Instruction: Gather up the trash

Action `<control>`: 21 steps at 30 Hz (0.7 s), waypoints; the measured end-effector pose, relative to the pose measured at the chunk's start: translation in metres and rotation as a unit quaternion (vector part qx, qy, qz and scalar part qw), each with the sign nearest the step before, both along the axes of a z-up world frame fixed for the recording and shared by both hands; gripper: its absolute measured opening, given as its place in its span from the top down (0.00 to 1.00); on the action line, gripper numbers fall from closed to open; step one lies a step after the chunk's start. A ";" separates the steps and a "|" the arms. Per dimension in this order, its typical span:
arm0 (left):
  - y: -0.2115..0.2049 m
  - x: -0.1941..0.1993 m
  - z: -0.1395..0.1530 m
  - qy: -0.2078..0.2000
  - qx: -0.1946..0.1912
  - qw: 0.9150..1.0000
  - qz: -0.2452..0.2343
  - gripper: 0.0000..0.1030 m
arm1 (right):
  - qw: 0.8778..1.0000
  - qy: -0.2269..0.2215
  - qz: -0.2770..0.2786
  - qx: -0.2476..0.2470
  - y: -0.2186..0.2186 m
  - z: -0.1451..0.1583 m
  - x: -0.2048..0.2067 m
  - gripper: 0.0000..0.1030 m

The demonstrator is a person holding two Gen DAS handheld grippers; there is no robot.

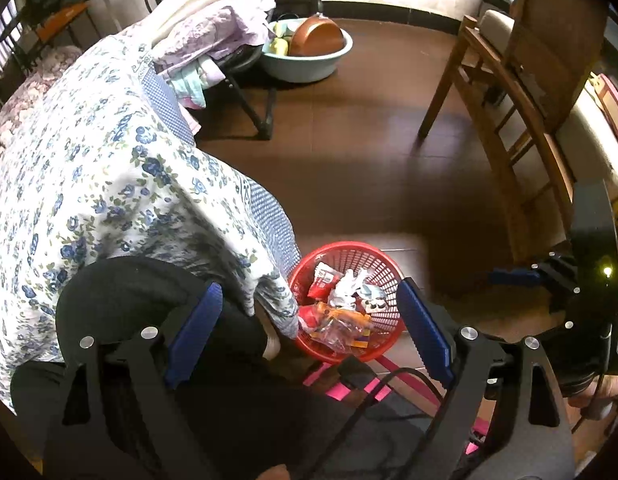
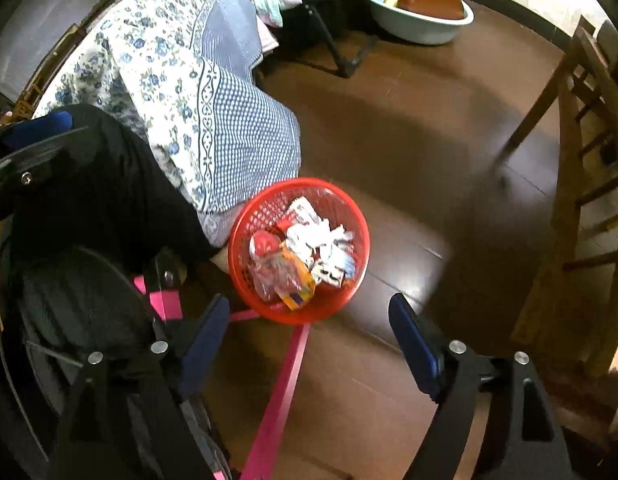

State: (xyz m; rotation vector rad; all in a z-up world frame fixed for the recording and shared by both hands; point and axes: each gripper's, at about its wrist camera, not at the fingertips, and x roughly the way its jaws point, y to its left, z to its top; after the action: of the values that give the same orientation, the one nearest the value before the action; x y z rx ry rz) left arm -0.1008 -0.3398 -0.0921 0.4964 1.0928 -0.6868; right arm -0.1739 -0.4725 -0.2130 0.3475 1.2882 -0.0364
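Both views look steeply down from above the dark floor (image 1: 369,152), each past its own pair of blue-padded fingers at the bottom of the picture. The left wrist view sits over the bed's flowered cover (image 1: 89,168), with the red basket (image 1: 383,258) close below, between its fingers. The right wrist view hangs a little farther out, the basket just ahead of its fingers. Both share the basket, the cover, the pale green basin (image 2: 421,28) far off and a wooden chair (image 2: 581,184) at right.
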 end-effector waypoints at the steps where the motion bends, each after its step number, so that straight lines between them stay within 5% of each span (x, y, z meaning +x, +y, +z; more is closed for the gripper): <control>1: 0.000 -0.001 0.000 -0.001 0.000 1.000 0.000 0.17 | 1.000 0.001 0.001 -0.003 0.000 0.001 -0.001 0.22; 21: -0.003 0.001 -0.011 0.031 0.008 0.999 0.003 0.17 | 0.999 -0.020 0.012 -0.034 0.010 0.007 -0.001 0.21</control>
State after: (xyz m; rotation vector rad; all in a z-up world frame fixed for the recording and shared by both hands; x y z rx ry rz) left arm -0.1001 -0.3427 -0.1033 0.4865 1.1590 -0.6925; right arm -0.1746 -0.4629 -0.2056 0.2731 1.2473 -0.0531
